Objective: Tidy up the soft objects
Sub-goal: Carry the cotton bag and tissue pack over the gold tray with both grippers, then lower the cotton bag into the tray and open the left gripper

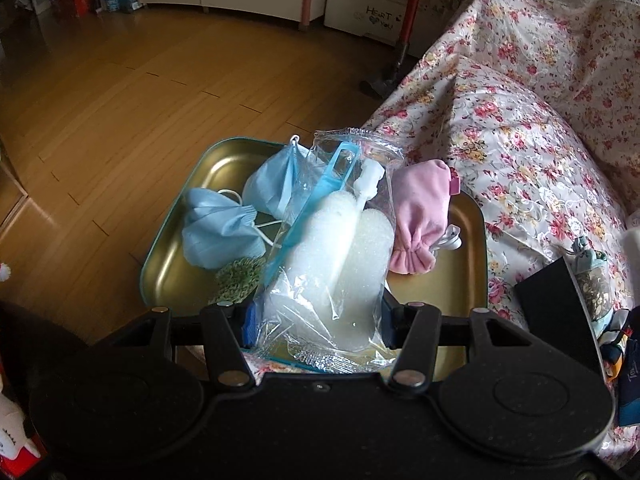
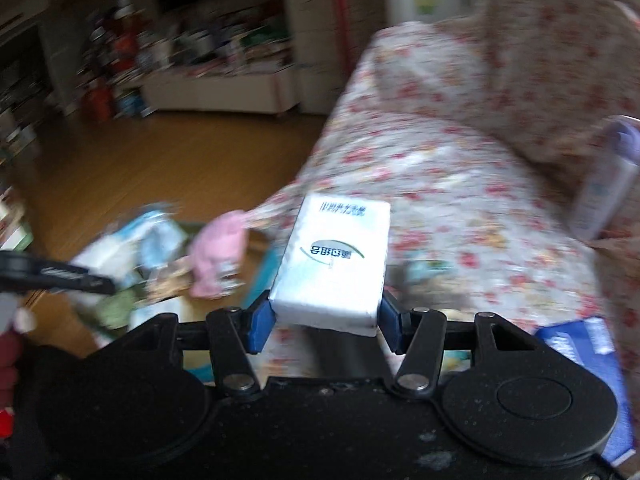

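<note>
My left gripper [image 1: 318, 322] is shut on a clear plastic bag of white sponge brushes [image 1: 340, 248] with a blue handle, held over a gold tin tray [image 1: 468, 280]. Two blue face masks [image 1: 218, 236], a green scrubber [image 1: 240, 280] and a pink cloth pouch [image 1: 420, 216] lie in the tray. In the blurred right wrist view, my right gripper [image 2: 326, 326] is shut on a white tissue pack [image 2: 336, 256] above the floral sofa cover. The tray's contents, with the pink pouch [image 2: 216, 256], show to its left. The left gripper's black body [image 2: 56, 276] is at that view's left edge.
The tray rests at the edge of a sofa draped in floral cloth [image 1: 520, 128], with wooden floor [image 1: 120, 100] beyond. A black flat object [image 1: 556, 312] and a sachet [image 1: 592, 280] lie right of the tray. A blue pack [image 2: 584, 360] and a white bottle [image 2: 604, 196] are on the sofa.
</note>
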`<state>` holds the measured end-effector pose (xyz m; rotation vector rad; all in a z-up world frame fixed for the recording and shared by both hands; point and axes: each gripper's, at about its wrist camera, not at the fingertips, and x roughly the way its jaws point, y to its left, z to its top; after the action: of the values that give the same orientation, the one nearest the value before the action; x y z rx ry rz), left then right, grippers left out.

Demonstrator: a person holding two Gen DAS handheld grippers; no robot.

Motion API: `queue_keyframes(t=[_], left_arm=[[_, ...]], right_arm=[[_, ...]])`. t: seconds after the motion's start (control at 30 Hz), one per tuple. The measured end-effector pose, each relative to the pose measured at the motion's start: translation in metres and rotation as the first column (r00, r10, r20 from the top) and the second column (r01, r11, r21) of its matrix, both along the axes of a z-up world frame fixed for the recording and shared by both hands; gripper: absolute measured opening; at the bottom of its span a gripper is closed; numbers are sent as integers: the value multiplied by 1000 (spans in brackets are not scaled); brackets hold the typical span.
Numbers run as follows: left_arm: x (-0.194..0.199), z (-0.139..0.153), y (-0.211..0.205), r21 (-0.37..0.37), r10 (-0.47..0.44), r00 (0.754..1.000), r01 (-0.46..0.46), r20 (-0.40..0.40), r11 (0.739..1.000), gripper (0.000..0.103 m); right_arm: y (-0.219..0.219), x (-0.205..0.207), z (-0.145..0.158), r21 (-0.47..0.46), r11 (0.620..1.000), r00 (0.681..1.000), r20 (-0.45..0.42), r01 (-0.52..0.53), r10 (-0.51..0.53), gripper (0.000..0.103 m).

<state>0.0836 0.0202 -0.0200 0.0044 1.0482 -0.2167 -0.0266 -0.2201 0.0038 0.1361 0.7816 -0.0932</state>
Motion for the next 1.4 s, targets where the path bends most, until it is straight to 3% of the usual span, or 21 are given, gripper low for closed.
queue_keyframes(t=[0.3,0.4,0.53,0.7,1.1,1.4], left_arm=[[23,-8,-10,-2,-27,1000,27,-10,1000,52],[29,-15,-12,5,-29,999,29,-23,1000,52],[28,-18,-11,-5,-34,999,34,-25,999,52],[25,-16,-2,-16,-35,999,34,-17,999,52],[19,-10,1,-20,-30,1000,30,-4,999,52],[18,-7,-1,-30,-42,999,42,-1,999,52]], right_arm=[[56,49,-5,4,992,992,-14,-125,125,47],[67,64,-14,-38,991,991,-39,-126,125,45],[75,54,-23,-56,987,986,-73,-153,149,53],[80,37,-38,-79,983,981,-116,-163,153,53],[85,23,-38,-55,979,975,-115,-196,189,53],[99,6,-51,16,940,928,-155,-340,338,54]])
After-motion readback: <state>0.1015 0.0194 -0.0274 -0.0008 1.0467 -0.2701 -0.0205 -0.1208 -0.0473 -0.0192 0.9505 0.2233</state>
